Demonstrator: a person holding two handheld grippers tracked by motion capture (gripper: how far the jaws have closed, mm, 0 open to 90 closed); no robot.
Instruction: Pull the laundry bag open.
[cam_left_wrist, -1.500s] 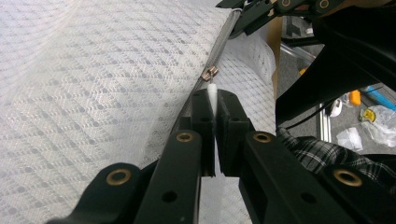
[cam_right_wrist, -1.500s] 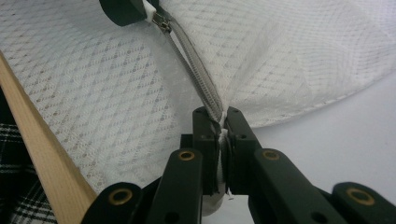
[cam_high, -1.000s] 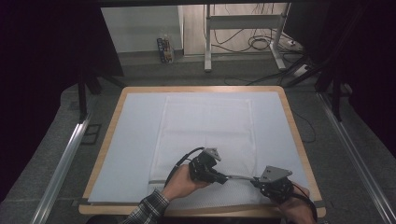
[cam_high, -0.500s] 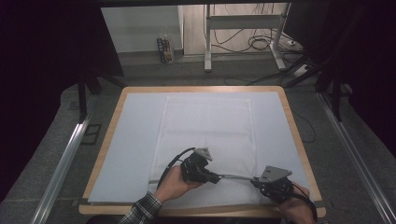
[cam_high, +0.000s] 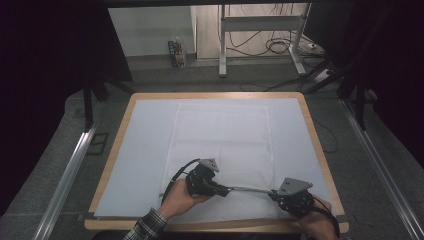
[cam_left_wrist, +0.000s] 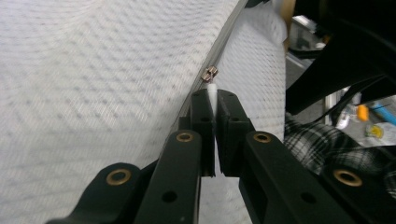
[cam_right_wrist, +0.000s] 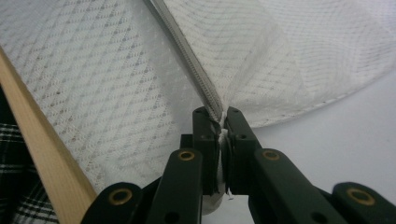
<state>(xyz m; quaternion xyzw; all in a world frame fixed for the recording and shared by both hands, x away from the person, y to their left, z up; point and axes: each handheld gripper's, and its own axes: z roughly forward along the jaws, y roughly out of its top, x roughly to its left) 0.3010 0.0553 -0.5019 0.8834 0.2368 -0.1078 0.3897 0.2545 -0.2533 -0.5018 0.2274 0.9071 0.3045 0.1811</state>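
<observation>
A white mesh bag (cam_high: 220, 135) lies flat on the table, its grey zipper (cam_high: 250, 189) stretched taut near the front edge. My left gripper (cam_high: 227, 190) is shut on the white pull tab (cam_left_wrist: 213, 91) hanging from the metal zipper slider (cam_left_wrist: 209, 73). In the left gripper view the zipper (cam_left_wrist: 224, 35) runs away from the left gripper (cam_left_wrist: 214, 95) toward the upper right. My right gripper (cam_high: 272, 194) is shut on the bag's zipper end. In the right gripper view, mesh bunches between the jaws of the right gripper (cam_right_wrist: 222, 114) and the zipper (cam_right_wrist: 187, 51) leads up and left.
A pale sheet (cam_high: 145, 150) covers the wooden table (cam_high: 320, 145). The table's wooden front edge (cam_right_wrist: 42, 140) is close beside the right gripper. A plaid sleeve (cam_high: 147, 225) comes in at the bottom. Metal rails (cam_high: 70, 170) flank the table.
My left gripper has slid left along the zipper with the pull tab, widening the gap to the right gripper. The right gripper has stayed put.
</observation>
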